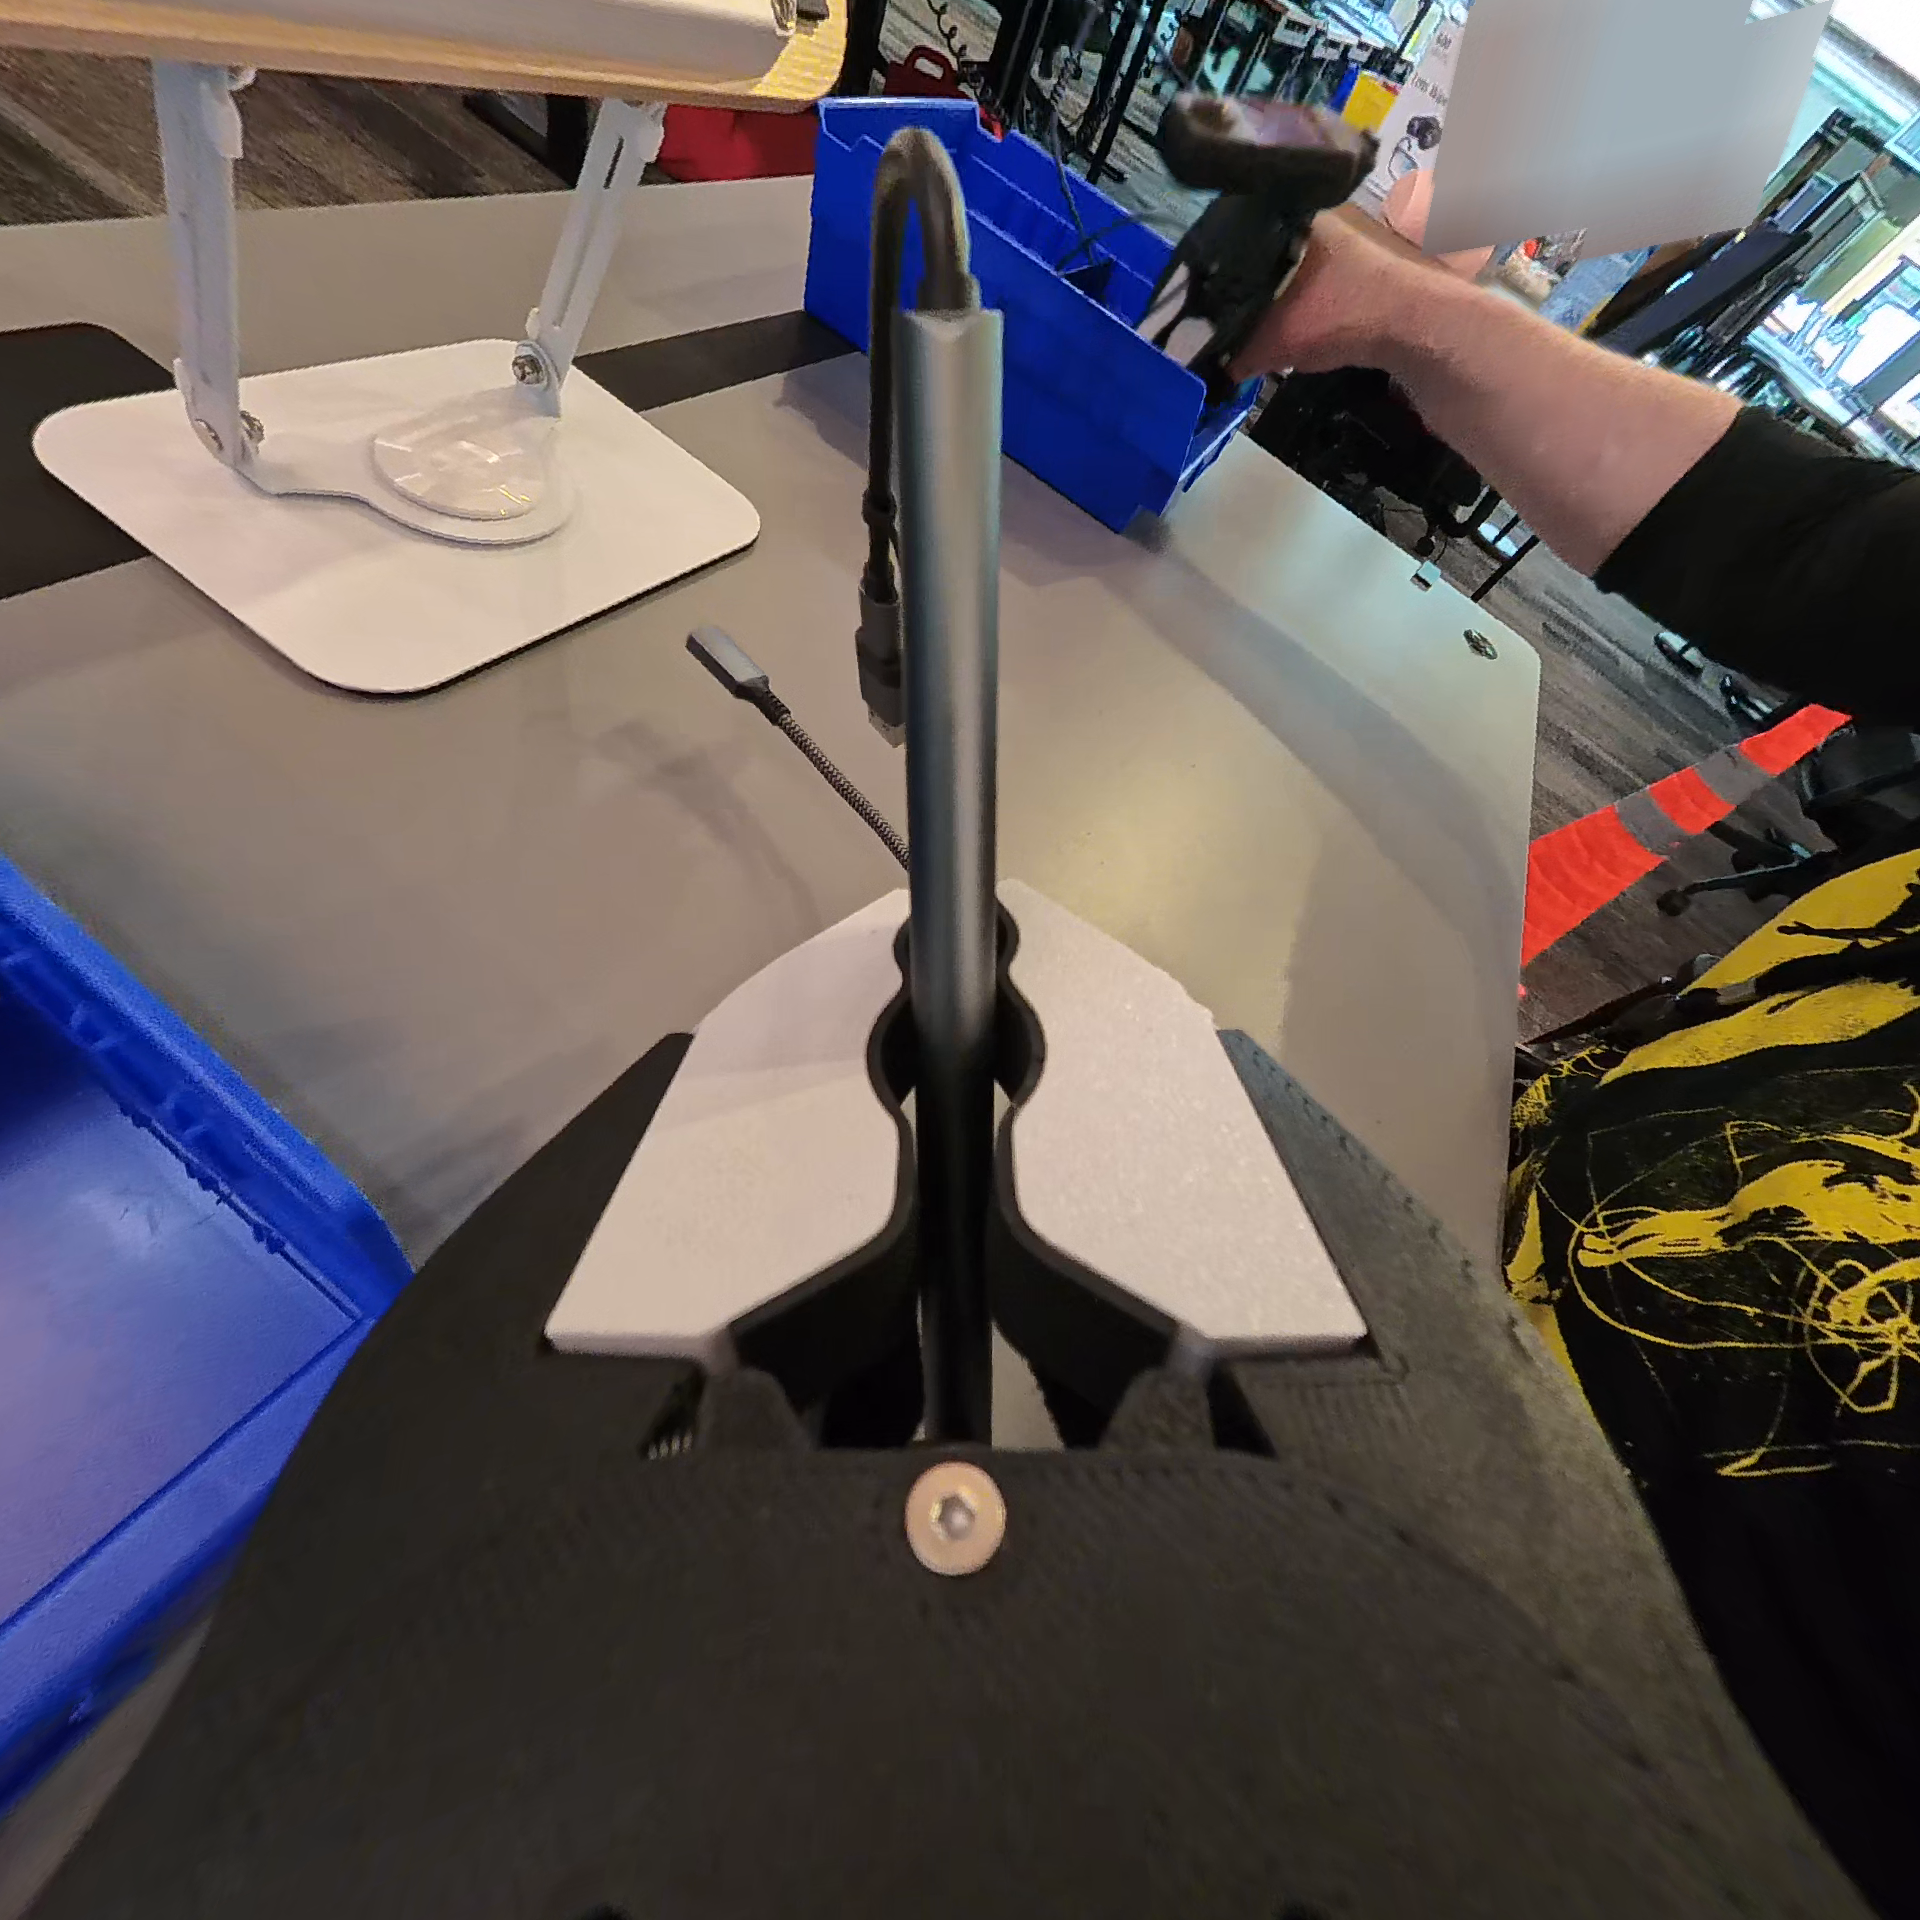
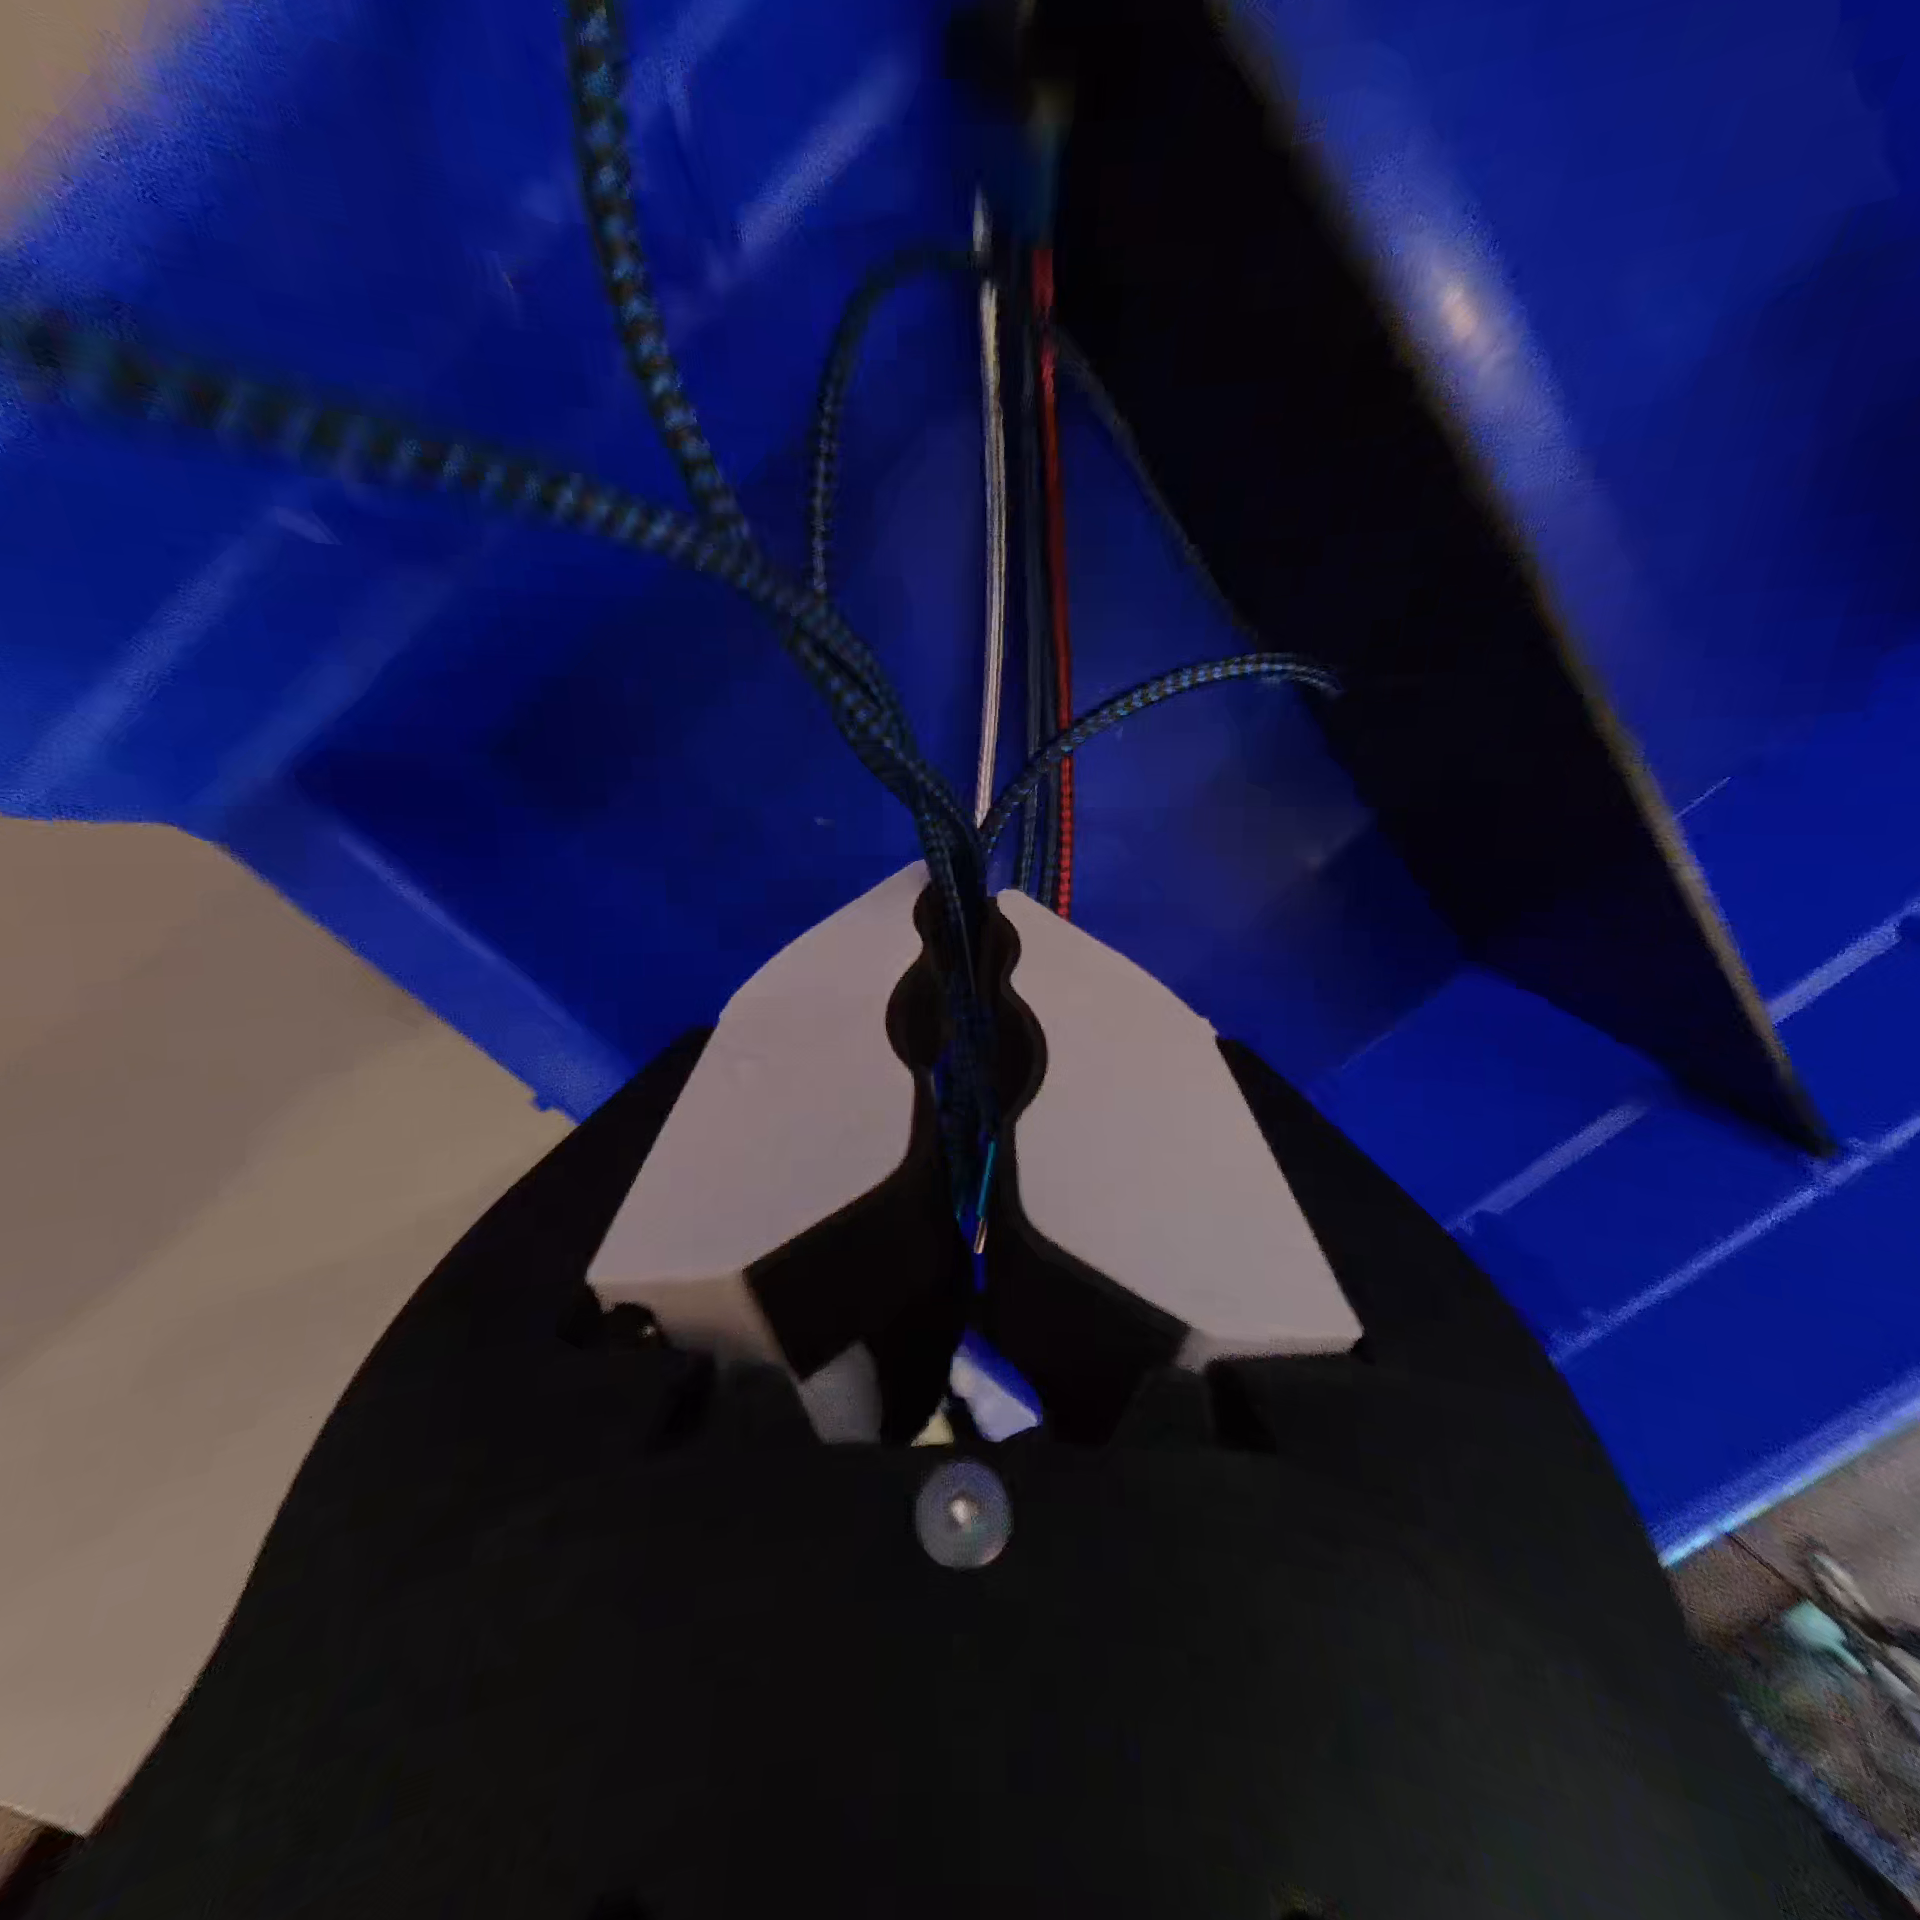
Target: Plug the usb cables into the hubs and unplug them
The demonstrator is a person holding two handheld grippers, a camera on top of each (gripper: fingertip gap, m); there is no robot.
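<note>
Left wrist view: bright, even daylight from windows (image 1: 1829, 260) at right; soft shadows and faint glare on the grey table (image 1: 1195, 790); strong fisheye bend at edges; far hand (image 1: 1309, 301) motion-blurred. Right wrist view: dim, heavy motion blur, blue bin (image 2: 416, 416) smeared, glare streaks.

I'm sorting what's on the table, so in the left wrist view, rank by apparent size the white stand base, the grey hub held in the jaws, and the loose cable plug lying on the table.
1. White stand base: largest.
2. Grey hub: long and narrow; it is nearer the camera, which inflates it.
3. Loose cable plug: clearly smallest.
</note>
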